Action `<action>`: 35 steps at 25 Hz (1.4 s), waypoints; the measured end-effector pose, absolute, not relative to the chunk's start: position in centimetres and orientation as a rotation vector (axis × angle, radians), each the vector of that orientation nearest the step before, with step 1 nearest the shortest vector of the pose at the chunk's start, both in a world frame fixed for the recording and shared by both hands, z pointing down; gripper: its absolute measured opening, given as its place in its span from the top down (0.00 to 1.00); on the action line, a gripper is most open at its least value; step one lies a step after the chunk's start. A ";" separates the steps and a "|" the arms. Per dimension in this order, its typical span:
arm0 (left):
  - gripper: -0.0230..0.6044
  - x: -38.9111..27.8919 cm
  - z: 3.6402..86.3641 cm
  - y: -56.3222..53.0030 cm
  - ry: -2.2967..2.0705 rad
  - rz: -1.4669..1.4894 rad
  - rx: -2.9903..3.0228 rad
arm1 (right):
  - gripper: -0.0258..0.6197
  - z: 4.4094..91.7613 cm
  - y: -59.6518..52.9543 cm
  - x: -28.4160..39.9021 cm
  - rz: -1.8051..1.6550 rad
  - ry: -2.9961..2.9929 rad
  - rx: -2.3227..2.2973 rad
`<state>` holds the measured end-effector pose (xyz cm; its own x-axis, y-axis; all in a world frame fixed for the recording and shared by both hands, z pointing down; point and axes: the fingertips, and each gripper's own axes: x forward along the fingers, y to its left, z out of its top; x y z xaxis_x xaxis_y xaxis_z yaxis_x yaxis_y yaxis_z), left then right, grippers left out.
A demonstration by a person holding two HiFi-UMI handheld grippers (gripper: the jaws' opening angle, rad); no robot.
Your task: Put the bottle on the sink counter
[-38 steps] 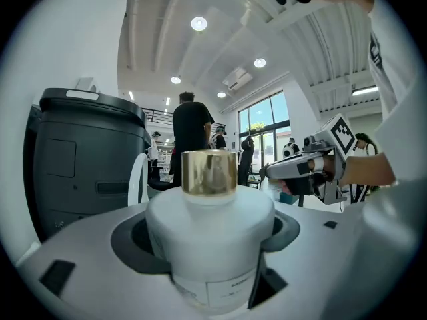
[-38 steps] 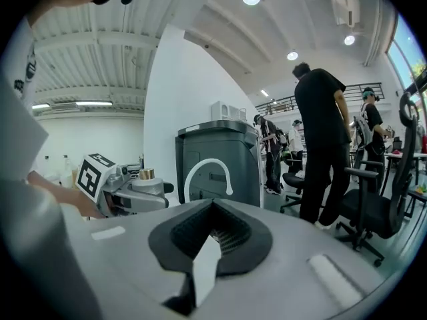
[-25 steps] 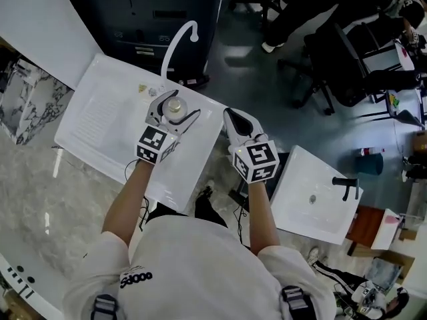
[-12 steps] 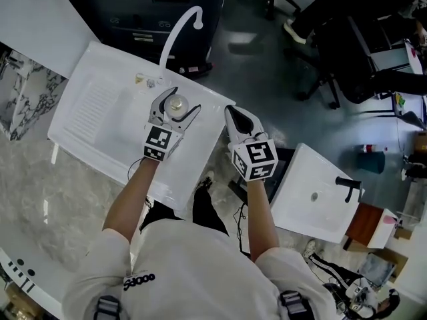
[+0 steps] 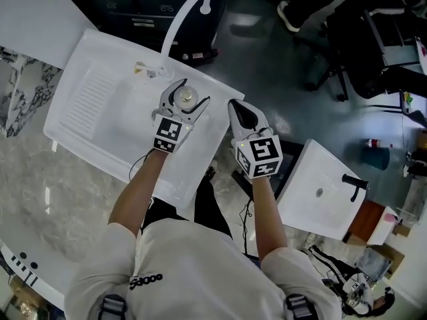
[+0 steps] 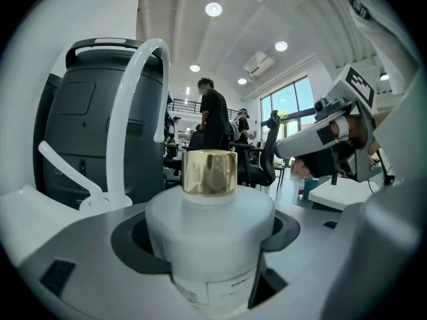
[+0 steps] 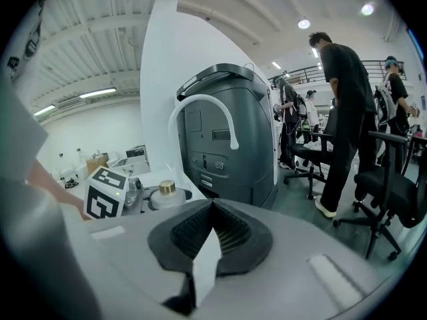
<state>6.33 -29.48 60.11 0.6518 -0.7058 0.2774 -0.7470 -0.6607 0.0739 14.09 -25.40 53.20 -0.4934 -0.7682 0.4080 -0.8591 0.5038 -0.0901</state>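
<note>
The left tongs (image 5: 192,92) clasp the bottle (image 5: 186,97) upright over the sink worktop's (image 5: 195,153) right strip, near the faucet (image 5: 183,19). Its way lies straight down. The right tongs (image 5: 234,105), pressed together and empty, hover just right.

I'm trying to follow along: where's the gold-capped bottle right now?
In the head view, the bottle is gripped in the left tongs over the right end of the sink counter, near the curved tap.
</note>
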 end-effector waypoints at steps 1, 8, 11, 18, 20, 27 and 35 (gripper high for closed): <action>0.42 6.6 60.5 -29.4 -1.185 0.341 2.688 | 0.95 53.5 -25.4 14.1 0.409 -2.431 1.361; 0.42 8.0 62.8 -29.8 -1.241 0.370 2.704 | 0.95 54.9 -25.1 14.5 0.411 -2.395 1.348; 0.42 8.1 63.9 -30.2 -1.269 0.385 2.689 | 0.95 55.5 -25.0 14.5 0.418 -2.384 1.346; 0.42 7.7 65.6 -31.0 -1.346 0.358 2.611 | 0.95 56.7 -24.5 14.8 0.443 -2.369 1.334; 0.42 7.8 65.8 -31.1 -1.349 0.349 2.614 | 0.95 56.9 -24.3 14.8 0.439 -2.364 1.332; 0.42 8.1 66.3 -31.4 -1.393 0.389 2.611 | 0.95 57.4 -24.0 14.8 0.449 -2.364 1.321; 0.42 8.0 66.4 -31.7 -1.428 0.410 2.588 | 0.95 57.5 -23.9 14.8 0.465 -2.366 1.321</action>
<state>7.96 -31.68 66.39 0.5075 -0.8032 0.3120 -0.8464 -0.5325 0.0058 14.84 -23.86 57.49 -0.4798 -0.7307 0.4857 -0.8602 0.5007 -0.0964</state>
